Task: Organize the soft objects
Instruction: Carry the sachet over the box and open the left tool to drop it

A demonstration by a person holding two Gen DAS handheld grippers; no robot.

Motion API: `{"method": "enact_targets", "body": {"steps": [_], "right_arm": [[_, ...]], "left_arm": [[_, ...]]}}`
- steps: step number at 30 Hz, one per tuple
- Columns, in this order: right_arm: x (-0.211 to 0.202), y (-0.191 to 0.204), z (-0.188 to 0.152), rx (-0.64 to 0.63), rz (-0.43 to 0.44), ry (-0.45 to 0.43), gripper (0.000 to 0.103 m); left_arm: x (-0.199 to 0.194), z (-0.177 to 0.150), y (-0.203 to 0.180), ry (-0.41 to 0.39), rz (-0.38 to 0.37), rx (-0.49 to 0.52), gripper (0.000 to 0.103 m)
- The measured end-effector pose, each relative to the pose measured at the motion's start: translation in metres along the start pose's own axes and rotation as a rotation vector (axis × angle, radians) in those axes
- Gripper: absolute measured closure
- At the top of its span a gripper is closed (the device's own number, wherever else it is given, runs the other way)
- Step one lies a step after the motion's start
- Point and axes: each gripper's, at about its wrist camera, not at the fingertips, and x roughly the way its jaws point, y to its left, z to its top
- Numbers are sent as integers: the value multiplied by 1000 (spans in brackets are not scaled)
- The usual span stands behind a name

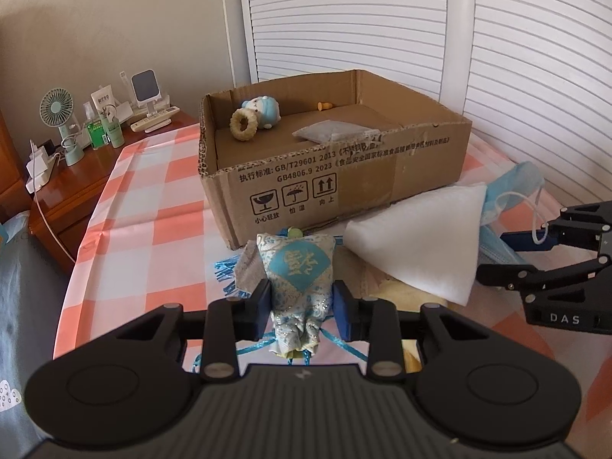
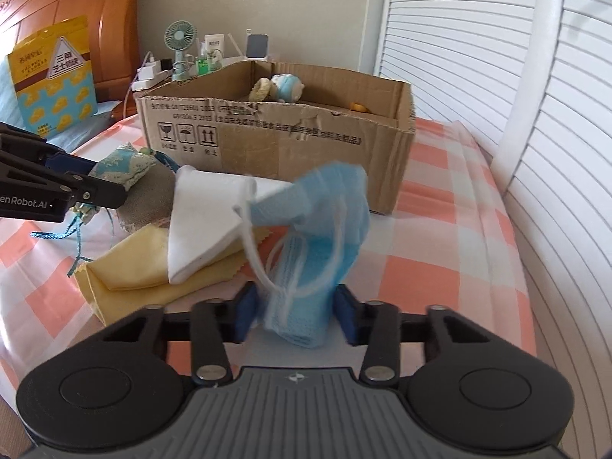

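Left hand-held gripper (image 1: 302, 306) clamped on sachet (image 1: 296, 267), right hand-held gripper (image 2: 294, 315) clamped on blue mask (image 2: 325, 229), both near box (image 1: 344, 176) on bed (image 1: 153, 199), plush (image 1: 260, 109) inside box at far left.

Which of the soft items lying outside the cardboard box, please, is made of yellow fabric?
The yellow cloth, lying flat on the checked sheet beneath the white folded pad. The other loose items are white, blue, or patterned blue and grey.
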Motion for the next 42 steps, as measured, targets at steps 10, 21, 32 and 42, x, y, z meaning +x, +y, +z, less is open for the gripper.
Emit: {"method": "enact_targets", "body": {"steps": [10, 21, 32, 42], "right_arm": [[-24, -13, -12, 34, -46, 17, 89], [-45, -19, -14, 31, -62, -8, 89], [-58, -13, -3, -14, -41, -38, 89], [-69, -12, 6, -37, -22, -51, 89]], "left_arm": [[-8, 0, -1, -5, -5, 11, 70], [-14, 2, 0, 4, -36, 23, 71], [-33, 6, 3, 13, -75, 65, 75], [-48, 14, 10, 43, -149, 93, 76]]}}
